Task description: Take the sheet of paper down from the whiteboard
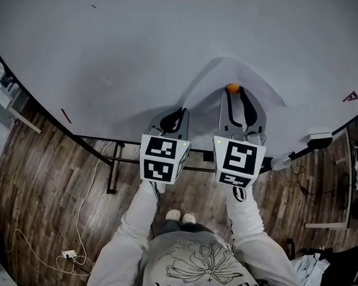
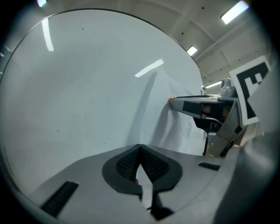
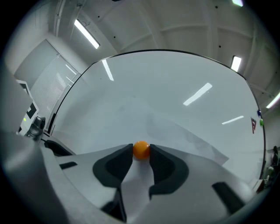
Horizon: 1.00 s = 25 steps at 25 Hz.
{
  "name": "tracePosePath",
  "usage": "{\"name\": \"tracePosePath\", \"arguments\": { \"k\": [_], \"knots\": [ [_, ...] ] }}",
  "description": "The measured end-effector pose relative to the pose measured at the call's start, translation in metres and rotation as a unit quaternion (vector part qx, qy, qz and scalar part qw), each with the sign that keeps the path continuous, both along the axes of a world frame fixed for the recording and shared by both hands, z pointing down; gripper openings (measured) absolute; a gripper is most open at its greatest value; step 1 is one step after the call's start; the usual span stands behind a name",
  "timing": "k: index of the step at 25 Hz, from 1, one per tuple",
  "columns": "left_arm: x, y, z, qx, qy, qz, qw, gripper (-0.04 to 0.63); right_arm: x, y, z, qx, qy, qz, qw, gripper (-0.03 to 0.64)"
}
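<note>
A white sheet of paper (image 1: pixel 223 73) hangs on the whiteboard (image 1: pixel 135 53), bulging outward, with a small orange magnet (image 1: pixel 232 88) on it. In the right gripper view my right gripper (image 3: pixel 141 151) has a pad pressed on each side of the orange magnet (image 3: pixel 141 149), and the paper (image 3: pixel 183 135) spreads out behind it. My left gripper (image 1: pixel 179 115) is at the sheet's lower left edge. In the left gripper view its jaws (image 2: pixel 140 146) are pinched together on the paper's edge (image 2: pixel 175 131), and the right gripper (image 2: pixel 171 101) reaches in from the right.
Red marks (image 1: pixel 350 96) are at the board's right edge and a short red stroke (image 1: pixel 66 116) near its lower left. An eraser holder (image 1: pixel 319 137) sticks out at the board's right. Cables and a power plug (image 1: pixel 68 253) lie on the wooden floor beside the board's black stand (image 1: pixel 112 165).
</note>
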<state>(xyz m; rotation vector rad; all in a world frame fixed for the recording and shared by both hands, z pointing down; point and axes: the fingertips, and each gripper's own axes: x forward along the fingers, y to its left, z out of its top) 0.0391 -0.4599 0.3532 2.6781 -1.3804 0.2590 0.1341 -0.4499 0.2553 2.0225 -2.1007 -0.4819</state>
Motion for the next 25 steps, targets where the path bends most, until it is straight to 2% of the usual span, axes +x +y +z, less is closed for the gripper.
{"name": "tracePosePath", "arguments": {
  "k": [6, 15, 20, 25],
  "knots": [
    [-0.032, 0.001, -0.01, 0.004, -0.013, -0.037, 0.9992, 0.005, 0.011, 0.013, -0.014, 0.021, -0.008, 0.005, 1.0, 0.117],
    [-0.092, 0.012, -0.016, 0.02, -0.085, -0.103, 0.9909, 0.005, 0.047, 0.019, -0.021, 0.023, -0.04, 0.023, 0.999, 0.117],
    [-0.116, 0.02, -0.021, 0.023, -0.116, -0.123, 0.9853, 0.005, 0.059, 0.016, -0.017, 0.012, -0.056, 0.029, 0.998, 0.117],
    [-0.123, 0.026, -0.026, 0.026, -0.143, -0.123, 0.9817, 0.005, 0.064, 0.011, -0.012, -0.001, -0.067, 0.022, 0.998, 0.118]
  ]
}}
